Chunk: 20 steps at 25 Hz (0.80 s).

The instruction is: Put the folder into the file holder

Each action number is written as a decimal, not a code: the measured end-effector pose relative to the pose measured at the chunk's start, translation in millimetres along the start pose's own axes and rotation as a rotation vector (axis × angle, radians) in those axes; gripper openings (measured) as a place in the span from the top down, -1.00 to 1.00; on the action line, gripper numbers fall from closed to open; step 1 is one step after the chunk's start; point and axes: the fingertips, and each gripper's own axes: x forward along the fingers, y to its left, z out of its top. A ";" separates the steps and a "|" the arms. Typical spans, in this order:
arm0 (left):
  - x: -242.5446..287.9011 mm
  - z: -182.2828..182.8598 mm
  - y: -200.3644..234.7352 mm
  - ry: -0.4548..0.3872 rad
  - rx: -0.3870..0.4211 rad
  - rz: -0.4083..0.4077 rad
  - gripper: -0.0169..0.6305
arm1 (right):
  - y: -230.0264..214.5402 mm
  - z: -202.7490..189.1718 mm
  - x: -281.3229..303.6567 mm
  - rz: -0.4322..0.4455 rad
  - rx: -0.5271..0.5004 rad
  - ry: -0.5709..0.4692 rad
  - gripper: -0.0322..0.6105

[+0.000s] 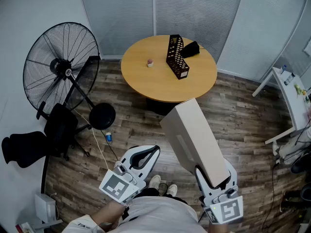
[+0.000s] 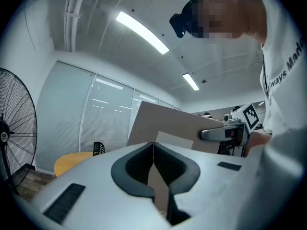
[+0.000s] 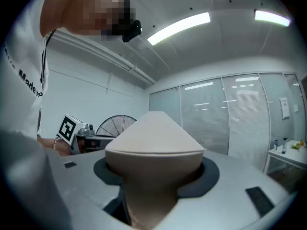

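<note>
Carrying stage, seen from the person's head. The right gripper (image 1: 214, 179) has its jaws spread wide and clamped on the near end of the one folder (image 1: 193, 134), a thick tan case. It is held level and well short of the table (image 1: 146, 84), its long axis aimed at it, probably so that it can be fed in end-first. The left gripper (image 1: 145, 159) has its jaws closed together on nothing and is kept beside the folder, apart from it and apparently in reserve. The one black latticed file holder (image 1: 177, 57) stands upright and empty near the table's far edge, its open side up for loading. One small item (image 1: 150, 62) sits left of it.
</note>
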 end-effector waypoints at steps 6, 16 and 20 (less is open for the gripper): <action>-6.1 2.9 2.3 -0.006 -0.004 -0.002 0.87 | 7.7 2.0 0.0 -0.001 -0.001 0.001 -0.01; -15.0 2.8 27.7 -0.013 -0.010 -0.011 0.87 | 22.9 1.6 24.4 0.000 -0.002 0.004 -0.01; -16.3 0.2 50.0 -0.007 -0.014 -0.013 0.87 | 28.9 3.5 43.1 0.002 0.004 -0.002 -0.01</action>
